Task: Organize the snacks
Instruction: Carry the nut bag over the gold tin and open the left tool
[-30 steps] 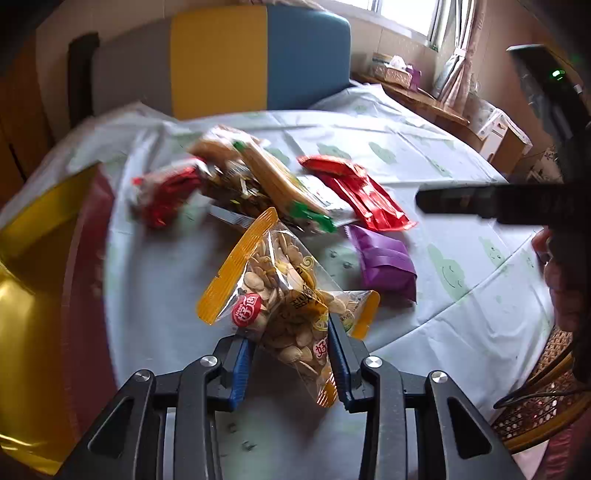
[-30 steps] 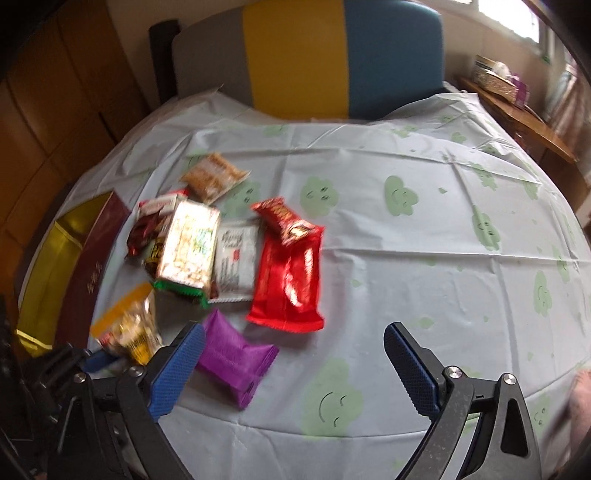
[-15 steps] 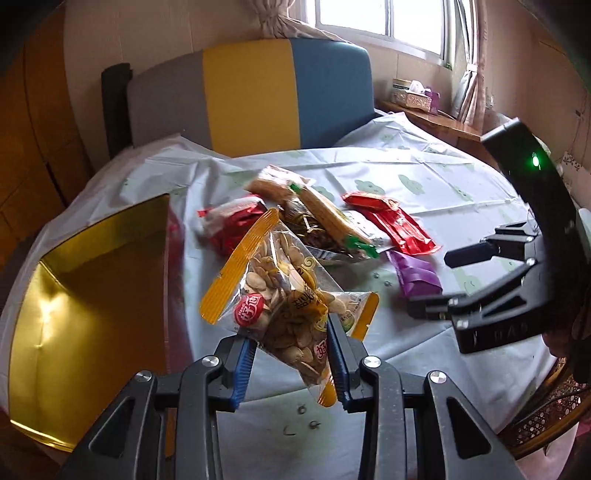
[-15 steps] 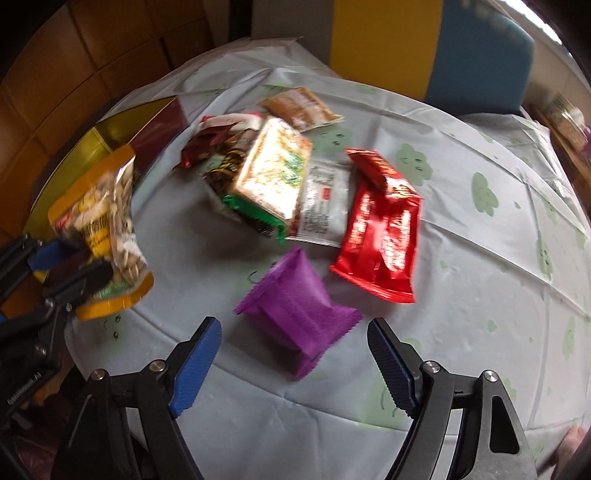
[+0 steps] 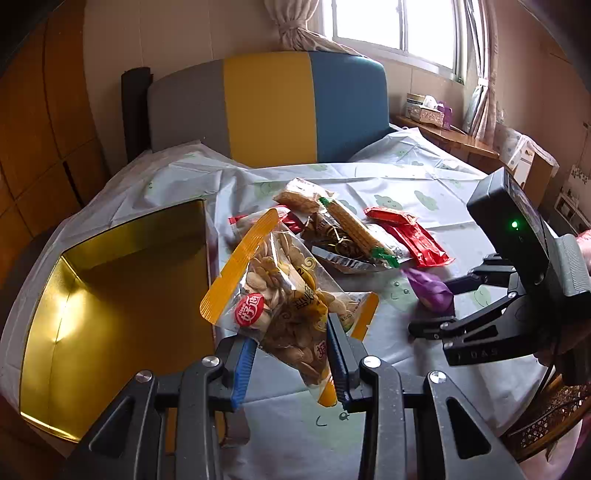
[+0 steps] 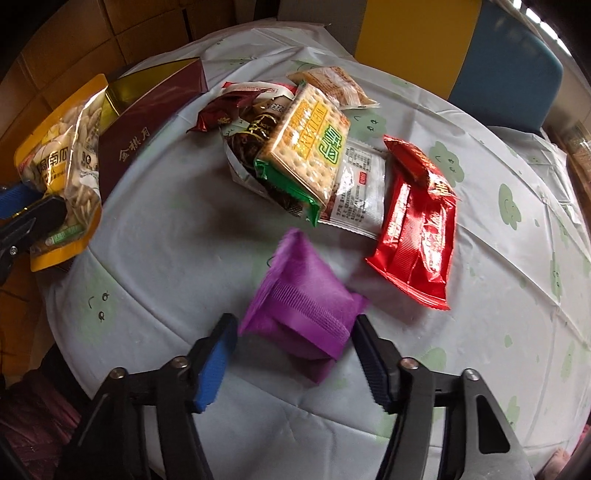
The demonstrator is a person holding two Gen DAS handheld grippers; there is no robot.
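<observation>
The right gripper [image 6: 291, 356] has just been closing its fingers around the purple packet [image 6: 301, 301]; the left gripper [image 5: 291, 354] (clamping the seed bag [image 5: 286, 295]) now hangs nearer the gold box [image 5: 122, 288].

A home, by the look of it, likely a dining corner. A round table [image 5: 436, 177] under a cloud-print plastic cloth has a padded grey, yellow and blue chair [image 5: 269, 107] at its far edge. Behind are a curtained window [image 5: 391, 26], a wooden sideboard [image 5: 458, 142] with a tissue box [image 5: 424, 110], and wood-panelled walls [image 5: 40, 122].
</observation>
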